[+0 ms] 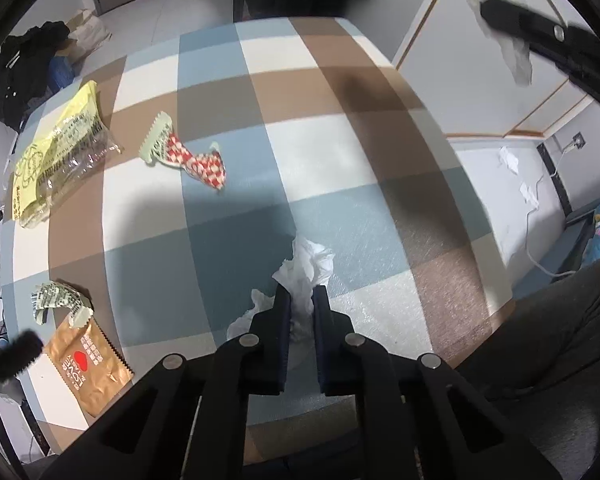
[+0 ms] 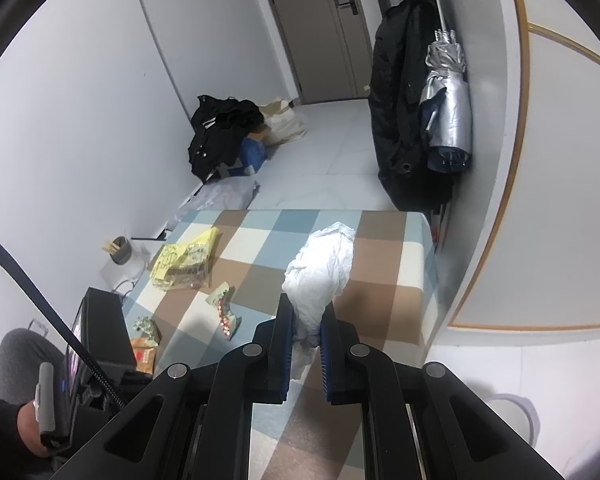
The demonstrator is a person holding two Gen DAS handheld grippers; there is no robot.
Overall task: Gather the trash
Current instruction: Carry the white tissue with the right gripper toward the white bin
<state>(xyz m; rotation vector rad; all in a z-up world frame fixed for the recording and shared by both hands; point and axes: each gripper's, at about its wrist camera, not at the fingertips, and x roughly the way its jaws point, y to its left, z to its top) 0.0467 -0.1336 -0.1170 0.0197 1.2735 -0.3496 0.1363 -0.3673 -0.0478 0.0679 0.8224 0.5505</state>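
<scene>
My left tool (image 1: 301,300) is clenched on a crumpled tissue (image 1: 306,268) lying at the near edge of the checked surface (image 1: 340,152); my right tool (image 2: 305,320) grips another white tissue (image 2: 324,268) lifted clear. By my reckoning, two pieces are in hand and four remain: brown packet (image 1: 88,364) and torn wrapper (image 1: 58,300) at eight o'clock, red-checked wrapper (image 1: 188,156) and yellow bag (image 1: 56,152) at ten. Nothing blocks them.
</scene>
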